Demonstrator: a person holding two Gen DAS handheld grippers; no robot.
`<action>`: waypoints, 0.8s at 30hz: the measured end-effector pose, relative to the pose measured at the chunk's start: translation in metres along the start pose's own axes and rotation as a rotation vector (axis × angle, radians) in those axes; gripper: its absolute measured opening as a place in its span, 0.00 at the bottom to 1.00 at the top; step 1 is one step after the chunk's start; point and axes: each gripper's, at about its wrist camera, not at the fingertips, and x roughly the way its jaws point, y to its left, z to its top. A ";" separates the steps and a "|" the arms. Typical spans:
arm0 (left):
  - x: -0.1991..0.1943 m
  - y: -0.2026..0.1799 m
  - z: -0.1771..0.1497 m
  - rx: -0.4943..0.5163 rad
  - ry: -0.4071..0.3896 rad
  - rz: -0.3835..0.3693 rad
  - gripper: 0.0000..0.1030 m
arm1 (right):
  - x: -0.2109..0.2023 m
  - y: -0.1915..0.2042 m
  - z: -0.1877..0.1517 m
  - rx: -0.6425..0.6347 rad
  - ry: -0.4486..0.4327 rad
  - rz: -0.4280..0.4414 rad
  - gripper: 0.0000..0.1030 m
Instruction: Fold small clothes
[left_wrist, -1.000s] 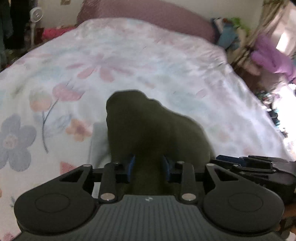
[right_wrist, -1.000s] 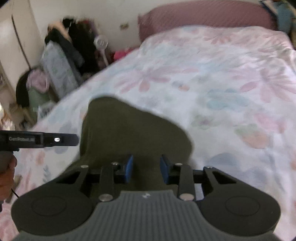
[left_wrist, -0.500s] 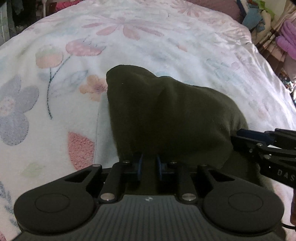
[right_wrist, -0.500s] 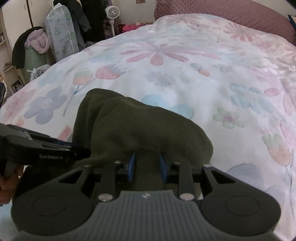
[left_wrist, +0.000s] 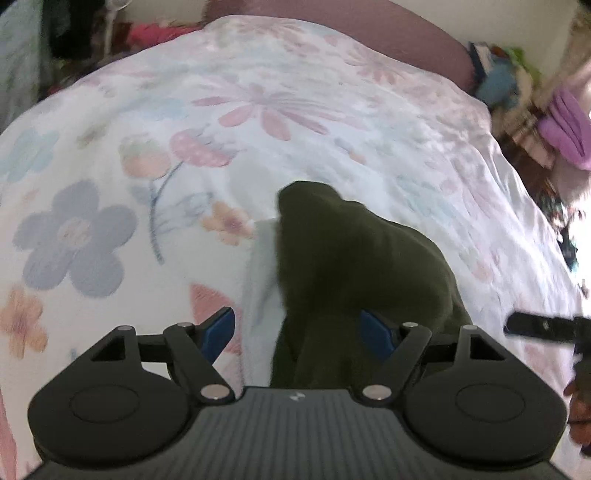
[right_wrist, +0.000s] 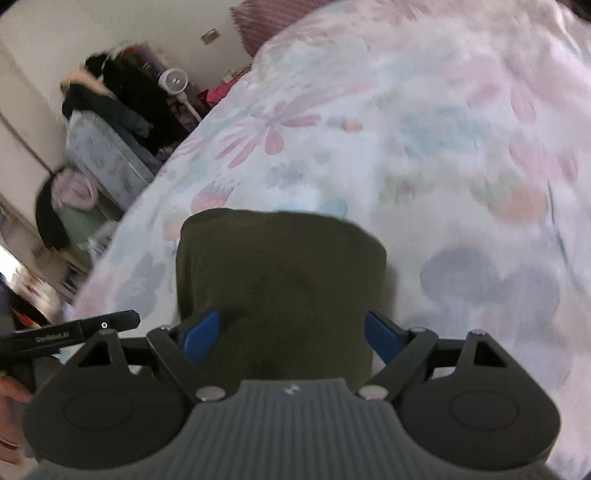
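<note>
A small dark olive garment (left_wrist: 354, 266) lies folded over on the floral bedspread (left_wrist: 258, 110). It also shows in the right wrist view (right_wrist: 280, 273) as a rounded dark block. My left gripper (left_wrist: 295, 328) is open, its blue pads spread wide over the garment's near edge. My right gripper (right_wrist: 291, 330) is open too, its pads on either side of the garment's near part. The right gripper's black finger (left_wrist: 543, 326) shows at the right of the left wrist view. The left gripper's finger (right_wrist: 74, 328) shows at the left of the right wrist view.
A mauve headboard cushion (left_wrist: 369, 33) runs along the far end of the bed. Piled clothes and bags (right_wrist: 107, 122) stand beside the bed, with a small white fan (right_wrist: 173, 79). Purple cloth (left_wrist: 565, 125) lies off the bed's right side.
Both grippers were shut on the olive garment half a second ago; both have opened and let it go. It now lies folded on the bed, and both cameras have pulled back.
</note>
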 end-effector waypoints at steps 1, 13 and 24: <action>0.000 0.003 -0.002 -0.004 0.006 0.009 0.87 | -0.003 -0.008 -0.005 0.040 -0.001 0.014 0.80; 0.030 0.023 -0.008 -0.102 0.035 -0.066 0.87 | 0.032 -0.057 -0.035 0.306 0.071 0.143 0.80; 0.118 0.086 -0.039 -0.462 0.114 -0.353 0.93 | 0.084 -0.087 -0.034 0.404 0.094 0.301 0.83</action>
